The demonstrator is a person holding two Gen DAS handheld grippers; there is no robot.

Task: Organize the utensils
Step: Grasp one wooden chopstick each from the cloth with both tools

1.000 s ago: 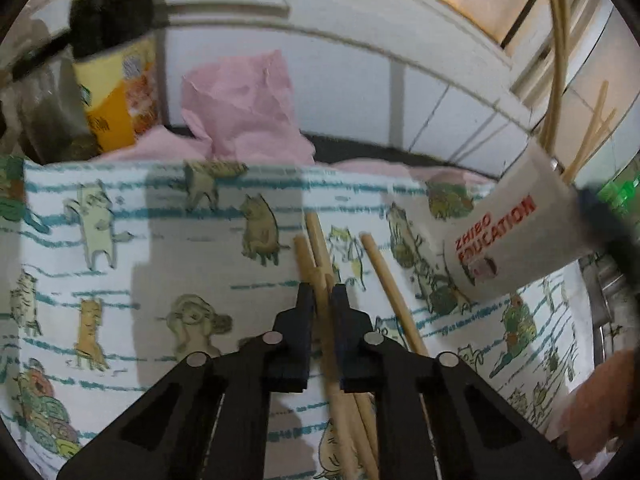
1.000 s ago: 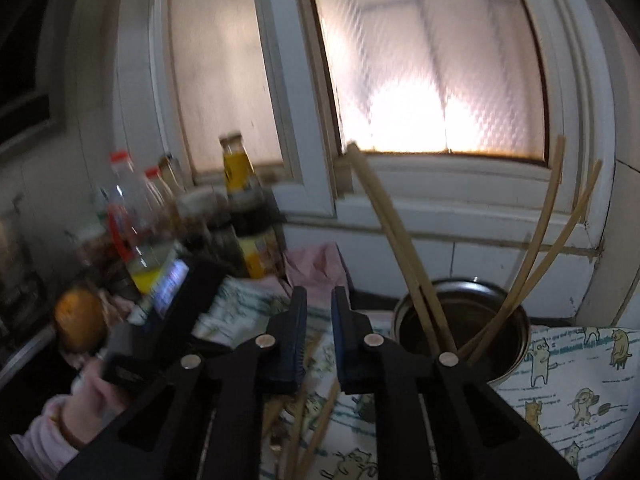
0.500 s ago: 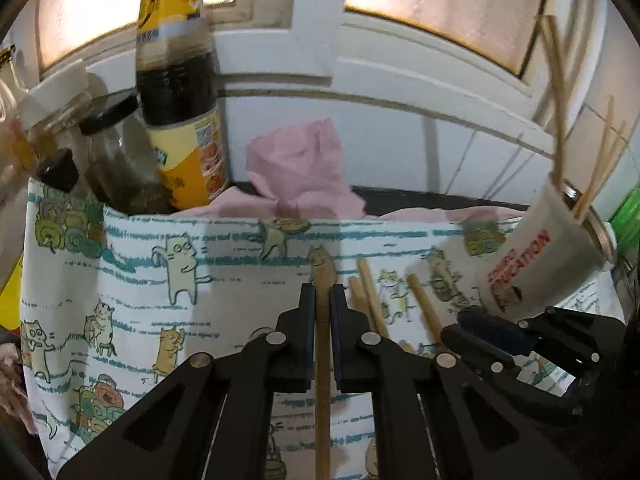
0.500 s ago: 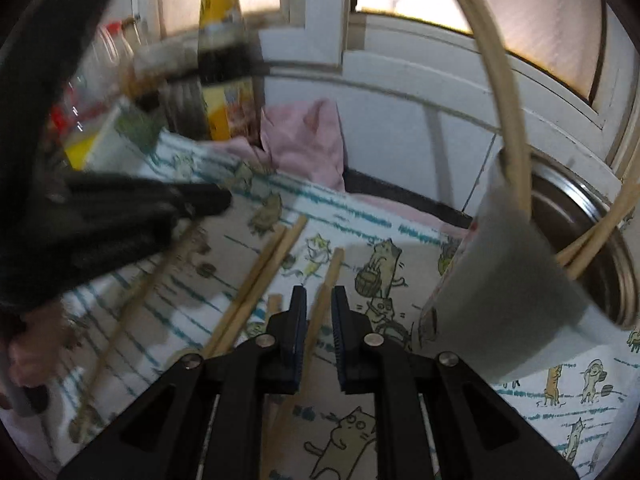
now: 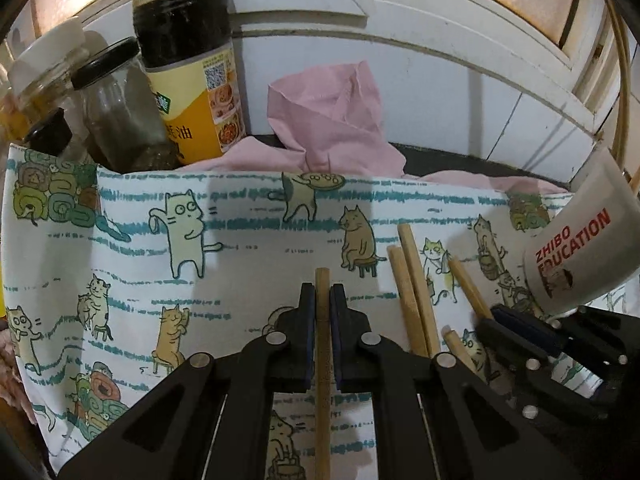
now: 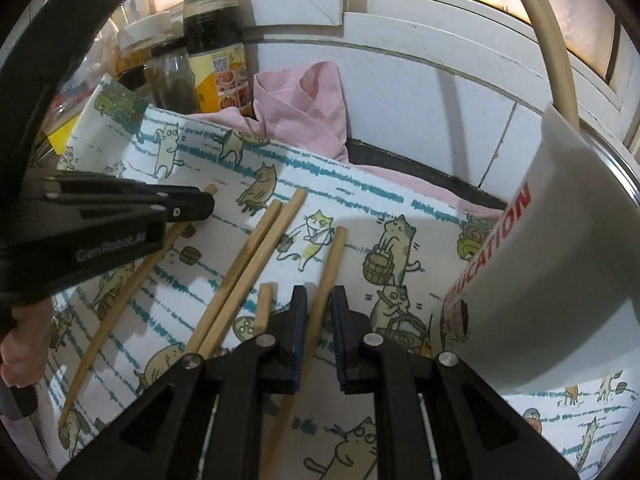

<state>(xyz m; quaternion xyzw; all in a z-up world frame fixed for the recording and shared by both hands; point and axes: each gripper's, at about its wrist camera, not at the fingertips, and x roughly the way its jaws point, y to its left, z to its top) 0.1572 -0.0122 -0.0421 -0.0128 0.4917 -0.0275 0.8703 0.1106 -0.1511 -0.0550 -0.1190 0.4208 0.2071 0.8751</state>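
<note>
A: Left gripper (image 5: 322,294)?
B: Clamped on first chopstick (image 5: 322,392), tip poking just past the pads, above cat-print cloth (image 5: 240,264). Lifted or resting, cannot tell.
A: Right gripper (image 6: 319,300)?
B: Jaws just been closing, now pinching second chopstick (image 6: 332,256) down at the cloth, far end sticking well out front.
A: Rest of the task stuff?
B: Loose chopsticks (image 6: 248,264) flat on cloth between the two grippers. White cup (image 6: 560,264) just beside right gripper, sticks already standing in it.
A: Risks?
B: Probably pivot or slip: long shaft, thin two-pad pinch. Free end clipping cup wall, tipping it; looks light and top-heavy. Short stick (image 6: 264,304) just beside one pad, likely dragged along on lift. Grippers near each other, so possible knock at the cup mouth.
</note>
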